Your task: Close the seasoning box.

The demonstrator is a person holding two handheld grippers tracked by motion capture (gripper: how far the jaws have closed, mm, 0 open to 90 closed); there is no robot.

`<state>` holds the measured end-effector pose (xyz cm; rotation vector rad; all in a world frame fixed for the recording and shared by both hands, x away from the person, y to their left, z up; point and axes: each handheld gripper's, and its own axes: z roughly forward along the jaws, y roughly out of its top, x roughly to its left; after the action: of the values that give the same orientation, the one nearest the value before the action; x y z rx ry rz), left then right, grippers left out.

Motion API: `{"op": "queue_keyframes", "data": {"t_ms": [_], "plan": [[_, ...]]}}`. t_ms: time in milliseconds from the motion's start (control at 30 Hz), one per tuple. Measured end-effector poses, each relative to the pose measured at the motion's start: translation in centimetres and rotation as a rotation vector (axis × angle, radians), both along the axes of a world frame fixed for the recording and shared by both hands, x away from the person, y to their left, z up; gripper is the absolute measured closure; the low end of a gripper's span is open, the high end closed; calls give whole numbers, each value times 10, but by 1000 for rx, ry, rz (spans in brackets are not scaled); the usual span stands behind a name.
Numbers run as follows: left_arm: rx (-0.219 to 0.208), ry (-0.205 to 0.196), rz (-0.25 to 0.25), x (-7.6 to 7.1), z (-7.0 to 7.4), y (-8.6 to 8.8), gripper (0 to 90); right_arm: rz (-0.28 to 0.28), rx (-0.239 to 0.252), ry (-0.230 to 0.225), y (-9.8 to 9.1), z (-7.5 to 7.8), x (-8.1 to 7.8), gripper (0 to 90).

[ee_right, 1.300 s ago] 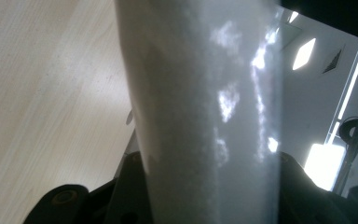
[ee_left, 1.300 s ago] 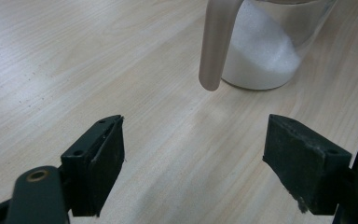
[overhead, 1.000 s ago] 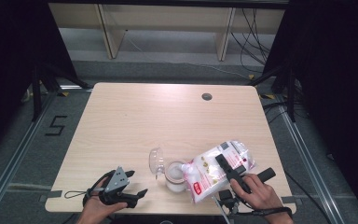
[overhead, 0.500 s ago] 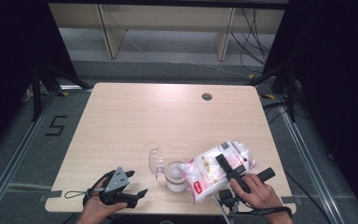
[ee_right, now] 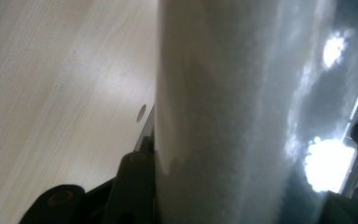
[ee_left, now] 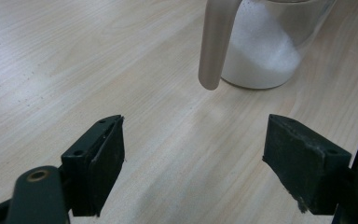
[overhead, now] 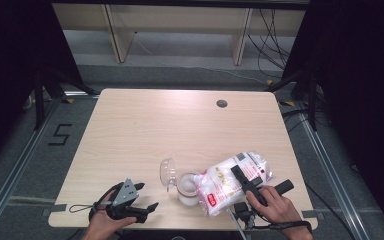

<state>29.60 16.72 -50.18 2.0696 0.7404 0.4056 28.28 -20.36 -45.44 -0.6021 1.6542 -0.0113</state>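
High view overhead, far; tongs views close; both share jar.

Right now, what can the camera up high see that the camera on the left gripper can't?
The high view alone shows the white bag tilted over the jar, gripped by the right gripper, plus the table's cable hole. The left gripper view alone shows the left gripper close up, jaws wide apart with nothing between them. Both show the wooden table and the glass jar with white powder inside.

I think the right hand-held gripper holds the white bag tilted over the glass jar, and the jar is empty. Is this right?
Not quite. The right hand-held gripper does hold the bag over the glass jar, but the jar is not empty: the left gripper view shows white powder inside it.
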Motion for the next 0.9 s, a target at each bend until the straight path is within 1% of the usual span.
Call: {"op": "queue_keyframes", "data": {"t_ms": [67, 100, 133, 167, 200, 233, 267, 433, 467, 533, 567, 600, 667, 700, 733, 767, 800, 833, 867, 900], "plan": [[4, 0, -3, 0, 0, 0, 201, -9, 9, 4, -1, -1, 0, 676], [-5, 10, 4, 0, -1, 0, 201, -7, 9, 4, 0, -1, 0, 676], [-5, 10, 4, 0, 0, 0, 201, -9, 17, 7, 0, -2, 0, 676], [-5, 10, 5, 0, -1, 0, 201, 9, -2, 1, 1, 0, 1, 676], [-5, 10, 5, 0, -1, 0, 201, 3, 2, 8, 1, -1, 1, 677], [-5, 10, 5, 0, -1, 0, 201, 3, 2, 8, 1, -1, 1, 677], [-5, 10, 5, 0, -1, 0, 201, -9, 11, 9, 0, -2, 1, 677], [-10, 9, 6, 0, 0, 0, 202, 5, -2, 12, 1, -2, 2, 695], [-7, 7, 5, 0, 0, 0, 203, -17, 20, 25, 0, -3, 1, 701], [-10, 6, 7, 0, 0, 0, 203, -15, 23, 23, 0, -3, 1, 706], [-6, 12, 5, 0, 0, 0, 203, -10, 27, 23, 0, -3, 1, 710], [-8, 7, 6, 0, 0, 0, 203, -16, 38, 28, -1, -3, 1, 714], [-4, 7, 5, 0, 0, 0, 203, 10, 45, 15, -1, -1, 0, 720], [-9, 7, 6, 0, 0, 0, 203, 8, 62, 26, -1, 0, 0, 721], [3, -8, -3, 0, 1, 1, 203, 34, 63, 12, -2, 2, 1, 723], [3, -8, -3, 0, 1, 1, 203, 34, 63, 12, -2, 2, 1, 723], [14, -11, -8, 1, 1, 2, 203, 22, 113, 45, -3, 1, 0, 725], [14, -11, -8, 1, 1, 2, 203, 22, 113, 45, -3, 1, 0, 725], [4, -9, -7, 1, 0, 1, 203, 17, 168, 61, -6, -1, 1, 724], [4, -9, -7, 1, 0, 1, 203, 17, 168, 61, -6, -1, 1, 724]]}}
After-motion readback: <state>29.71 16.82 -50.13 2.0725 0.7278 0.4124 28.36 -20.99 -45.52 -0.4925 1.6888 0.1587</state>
